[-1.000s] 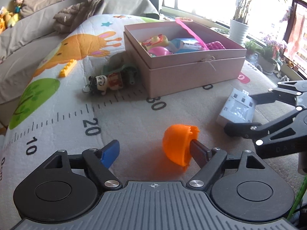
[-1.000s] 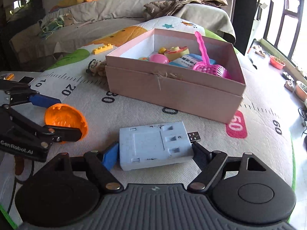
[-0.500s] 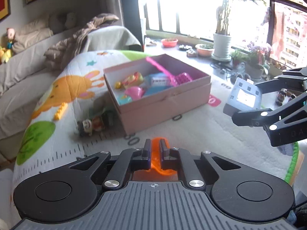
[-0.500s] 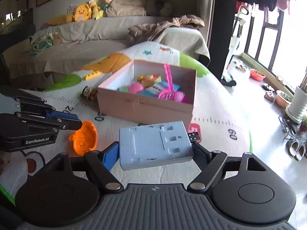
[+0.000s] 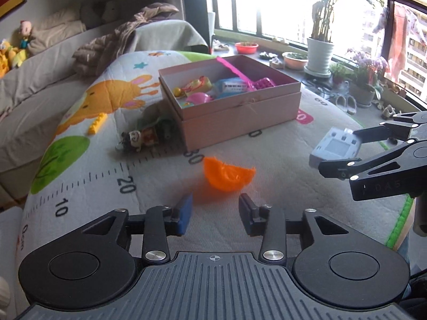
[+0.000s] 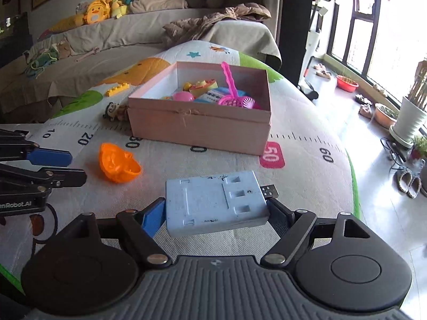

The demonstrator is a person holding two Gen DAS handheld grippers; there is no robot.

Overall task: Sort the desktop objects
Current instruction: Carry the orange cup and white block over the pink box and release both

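Observation:
An orange half-shell (image 5: pixel 226 176) shows blurred just beyond my left gripper (image 5: pixel 216 209). The jaws are opening, nothing sits between them, and the pads do not touch the shell. From the right wrist view the orange shell (image 6: pixel 117 164) is beside the left gripper (image 6: pixel 76 168), low over the mat. My right gripper (image 6: pixel 216 210) is shut on a light blue plastic device (image 6: pixel 213 200) with a USB plug, held above the mat. In the left wrist view the same device (image 5: pixel 333 146) shows at the right. The open pink box (image 5: pixel 240 114) (image 6: pixel 197 130) holds several toys.
A small doll keychain (image 5: pixel 136 138) (image 6: pixel 113 110) lies against the box's left side. A yellow brick (image 5: pixel 97 124) (image 6: pixel 117 90) lies farther left on the printed play mat (image 5: pixel 160 186). A sofa with plush toys runs behind; flower pots and a window stand at the right.
Half a second ago my left jaws were shut on the orange shell; now they have parted and the shell is free ahead of them. Both grippers have risen, the right still carrying the blue device.

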